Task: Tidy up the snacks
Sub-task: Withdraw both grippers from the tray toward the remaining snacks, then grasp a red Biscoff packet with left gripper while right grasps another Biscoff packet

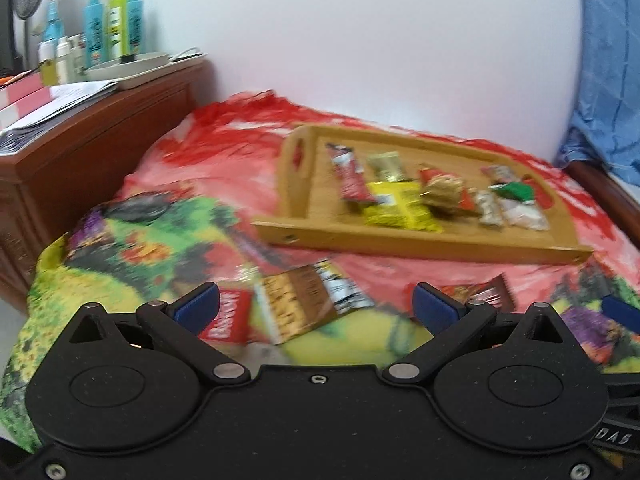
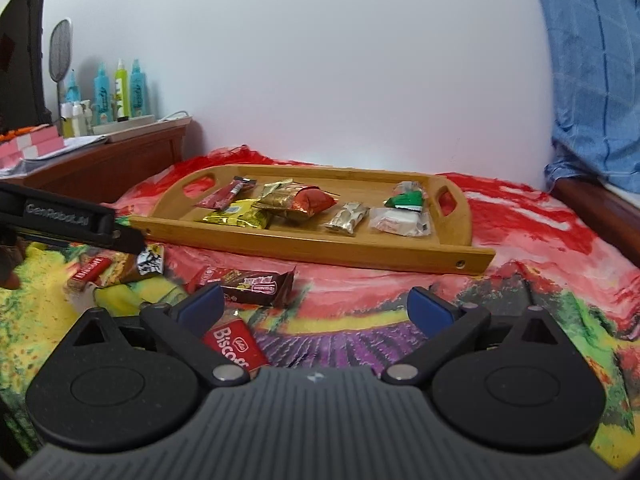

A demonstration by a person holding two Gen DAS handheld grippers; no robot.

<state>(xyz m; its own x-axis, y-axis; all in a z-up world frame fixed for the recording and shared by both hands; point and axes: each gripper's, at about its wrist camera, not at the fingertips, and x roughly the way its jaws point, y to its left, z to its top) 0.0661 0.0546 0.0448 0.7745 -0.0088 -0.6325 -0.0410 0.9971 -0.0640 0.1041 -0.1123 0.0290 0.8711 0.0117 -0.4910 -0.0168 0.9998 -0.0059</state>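
Observation:
A wooden tray (image 2: 312, 246) lies on the bed and holds several snack packets, among them a yellow one (image 2: 236, 216) and a red one (image 2: 314, 200). My left gripper (image 1: 318, 306) is open and hovers low over a brown-and-yellow packet (image 1: 308, 300), with a red packet (image 1: 228, 316) beside its left pad. My right gripper (image 2: 316, 306) is open too, with nothing between its pads. A red Biscoff packet (image 2: 234, 344) lies by its left finger, and a dark brown packet (image 2: 252, 286) lies just ahead. The left gripper's body (image 2: 72, 220) shows at the left of the right wrist view.
The bedspread (image 2: 360, 332) is bright and patterned in red, yellow and purple. A wooden cabinet (image 1: 80, 152) at the left carries bottles (image 1: 116, 20) and papers. A white wall stands behind the tray. A blue cloth (image 2: 592, 80) hangs at the right over a wooden bed frame.

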